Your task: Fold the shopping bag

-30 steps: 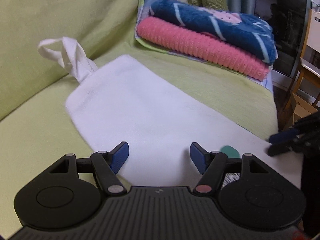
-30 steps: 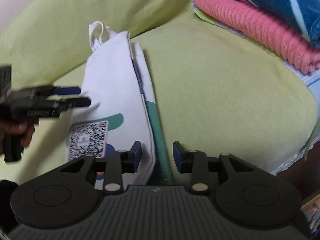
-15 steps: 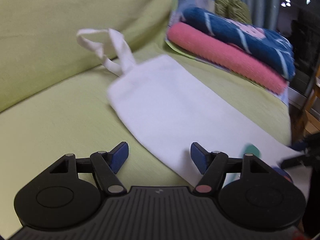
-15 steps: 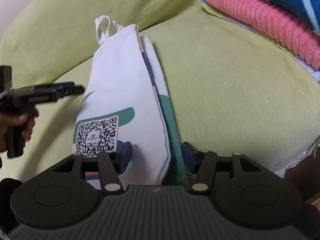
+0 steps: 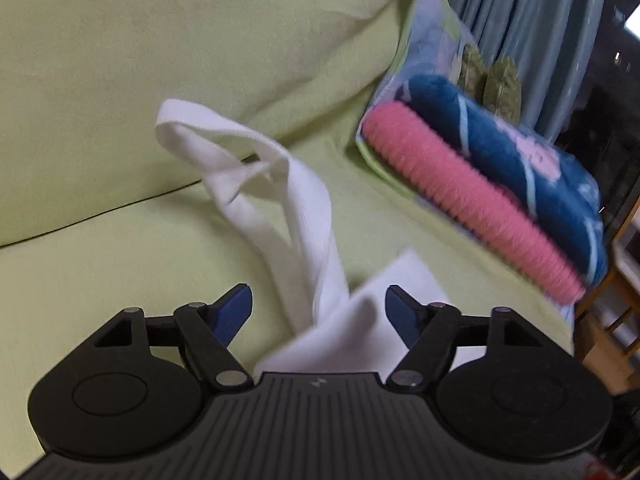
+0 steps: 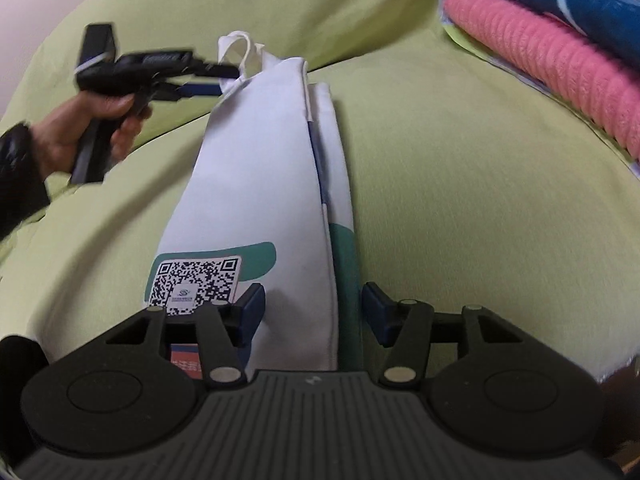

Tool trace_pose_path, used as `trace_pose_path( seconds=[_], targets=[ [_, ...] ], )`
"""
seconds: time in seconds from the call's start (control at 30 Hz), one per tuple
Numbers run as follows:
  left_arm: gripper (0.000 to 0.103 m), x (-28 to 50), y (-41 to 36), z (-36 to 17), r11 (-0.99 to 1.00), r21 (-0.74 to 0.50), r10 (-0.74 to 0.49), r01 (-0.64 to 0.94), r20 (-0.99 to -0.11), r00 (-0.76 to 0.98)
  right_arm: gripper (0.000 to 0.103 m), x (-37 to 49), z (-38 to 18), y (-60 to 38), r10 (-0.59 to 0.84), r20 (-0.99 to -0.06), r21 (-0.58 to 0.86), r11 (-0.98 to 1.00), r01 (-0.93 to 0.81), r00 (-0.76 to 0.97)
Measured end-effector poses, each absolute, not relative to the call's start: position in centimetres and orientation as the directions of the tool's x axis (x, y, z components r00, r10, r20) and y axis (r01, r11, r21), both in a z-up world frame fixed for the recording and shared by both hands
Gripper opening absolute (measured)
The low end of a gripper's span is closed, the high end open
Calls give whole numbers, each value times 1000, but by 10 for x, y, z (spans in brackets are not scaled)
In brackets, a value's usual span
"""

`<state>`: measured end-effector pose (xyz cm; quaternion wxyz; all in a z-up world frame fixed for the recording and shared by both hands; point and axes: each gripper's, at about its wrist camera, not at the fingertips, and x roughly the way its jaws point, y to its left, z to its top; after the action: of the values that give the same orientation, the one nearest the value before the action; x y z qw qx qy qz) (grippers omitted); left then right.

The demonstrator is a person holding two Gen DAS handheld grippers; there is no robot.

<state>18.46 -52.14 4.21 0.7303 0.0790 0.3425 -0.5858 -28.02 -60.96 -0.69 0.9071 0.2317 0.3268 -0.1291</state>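
The white shopping bag (image 6: 260, 184) lies folded lengthwise on the green sofa seat (image 6: 460, 184), its handles toward the backrest. A QR-code label (image 6: 196, 284) and teal print show at its near end. My right gripper (image 6: 313, 306) is open over that near end, its fingers straddling the folded edge. My left gripper (image 6: 218, 79), held in a hand (image 6: 100, 120), is open at the top corner beside the handles. In the left wrist view the left gripper (image 5: 318, 308) is open, with the looped white handles (image 5: 248, 184) and the bag's top corner (image 5: 360, 332) between its fingers.
Folded pink (image 5: 472, 200) and blue (image 5: 512, 160) towels are stacked on the sofa's right end, also seen as a pink towel (image 6: 560, 60) in the right wrist view. The sofa backrest (image 5: 180, 60) rises behind the handles. A curtain (image 5: 540, 20) and wooden furniture (image 5: 616, 312) stand beyond.
My left gripper has travelled along the bag from its printed end up to the handle end. My right gripper has closed in on the printed end and its fingers have spread wider.
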Motion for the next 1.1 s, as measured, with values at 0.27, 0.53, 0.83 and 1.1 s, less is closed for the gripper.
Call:
trace_pose_path(
  seconds=[0.27,0.53,0.83,1.1],
  targets=[
    [30,203,-543,59,411,-167,-808,896,-521,274,50,-282,-11,-612,-71,-642,336,869,364,764],
    [36,198,-533,52,401,-243,-804,883,-555,212,51,-282,-10,-612,-58,-648,340,871,356,760],
    [59,152,-469,32,419,-234,-757,877,-623,195,53,-286,-11,-619,-14,-638,449,805,387,770],
    [60,113,-447,-3,410,-287,-731,866,-671,124,34,-291,-14,-611,32,-649,524,743,416,760]
  ],
)
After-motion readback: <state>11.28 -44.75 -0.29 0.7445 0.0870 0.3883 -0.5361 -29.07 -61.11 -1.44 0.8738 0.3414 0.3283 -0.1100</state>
